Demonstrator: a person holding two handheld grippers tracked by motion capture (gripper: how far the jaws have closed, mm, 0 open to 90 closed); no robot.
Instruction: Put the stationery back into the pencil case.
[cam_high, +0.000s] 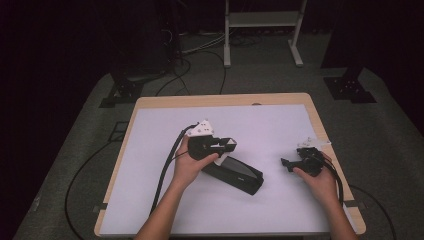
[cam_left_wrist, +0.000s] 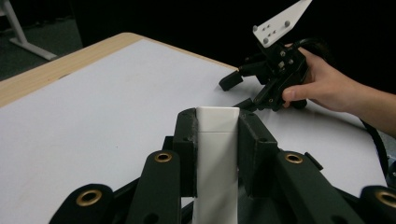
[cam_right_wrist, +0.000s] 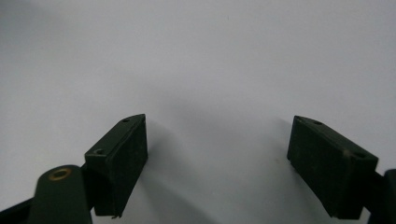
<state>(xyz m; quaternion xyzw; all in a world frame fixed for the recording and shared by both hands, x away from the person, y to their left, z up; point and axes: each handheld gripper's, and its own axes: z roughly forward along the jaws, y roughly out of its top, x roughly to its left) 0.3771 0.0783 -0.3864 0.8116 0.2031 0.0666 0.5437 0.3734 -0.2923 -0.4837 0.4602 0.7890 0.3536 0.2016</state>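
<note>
My left gripper (cam_high: 227, 145) hovers over the middle of the white table mat (cam_high: 260, 125), shut on a white flat block (cam_high: 231, 145). In the left gripper view the block (cam_left_wrist: 215, 154) stands clamped between the two black pads (cam_left_wrist: 186, 140). A long black case (cam_high: 236, 175) lies on the mat just below and to the right of that gripper, partly under the hand. My right gripper (cam_high: 286, 162) sits low at the right of the mat, pointing left. Its jaws (cam_right_wrist: 217, 149) are wide apart over bare mat with nothing between them. The left gripper view also catches the right gripper (cam_left_wrist: 237, 91), held by a hand.
The wooden table edge (cam_high: 320, 125) frames the mat. Cables (cam_high: 167, 165) trail off the left gripper across the mat and onto the floor. A white frame stand (cam_high: 262, 30) and dark tripod bases (cam_high: 350, 87) stand beyond the far edge.
</note>
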